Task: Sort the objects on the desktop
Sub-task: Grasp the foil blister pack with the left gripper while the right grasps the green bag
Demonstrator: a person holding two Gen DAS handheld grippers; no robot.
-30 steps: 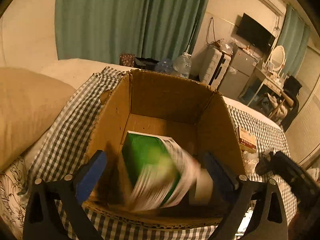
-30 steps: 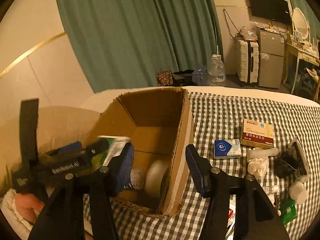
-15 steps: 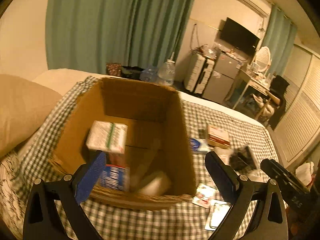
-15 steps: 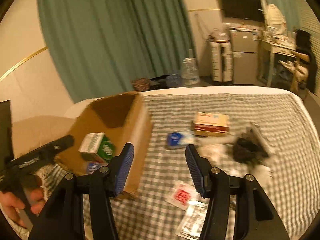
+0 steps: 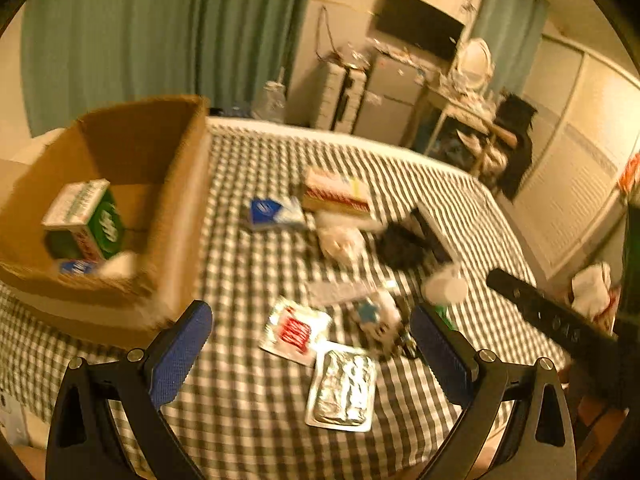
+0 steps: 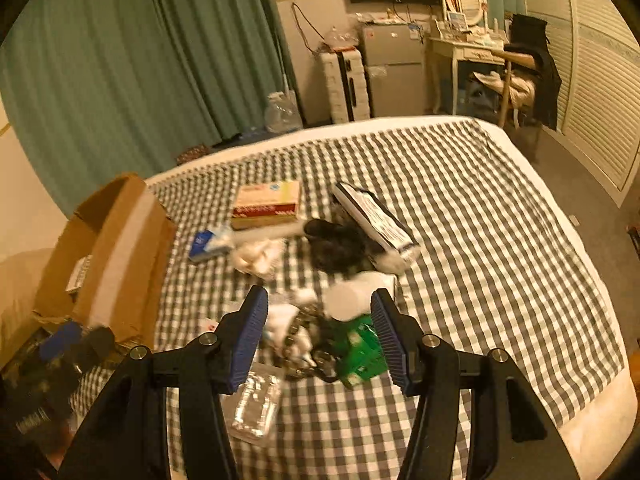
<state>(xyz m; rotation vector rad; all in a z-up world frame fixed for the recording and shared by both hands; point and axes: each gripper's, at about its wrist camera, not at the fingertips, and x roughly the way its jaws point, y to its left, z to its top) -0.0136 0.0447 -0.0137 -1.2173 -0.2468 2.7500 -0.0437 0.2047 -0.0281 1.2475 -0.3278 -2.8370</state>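
In the left wrist view, my left tongs point(image 5: 310, 350) stand wide apart at the bottom of the frame, with nothing between the blue pads point(image 5: 180, 350) and nothing touching them. Beyond them, on the checked bedspread point(image 5: 248, 420), lie a foil blister pack point(image 5: 342, 386) at lower centre and a red-printed sachet point(image 5: 294, 330) just above and left of it. The cardboard box point(image 5: 176, 216) fills the left side, its lower edge blurred; inside it a green and white carton point(image 5: 86, 220) stands clear, while a blue thing under it is smeared. The pile at centre is too blurred to sort out beyond a blue tissue pack point(image 5: 272, 212) and a red-striped carton point(image 5: 336, 194). My right tongs' body cuts in, dark, at the right edge. In the right wrist view, my right tongs point(image 6: 320, 332) are about half open and empty, hovering over the clutter at lower centre: a green packet point(image 6: 360, 354) and a white round lid point(image 6: 348, 300) show between the pads, not gripped. A clear blister point(image 6: 256, 408) is partly hidden behind the left finger. The box sits at left, its inside mostly hidden.
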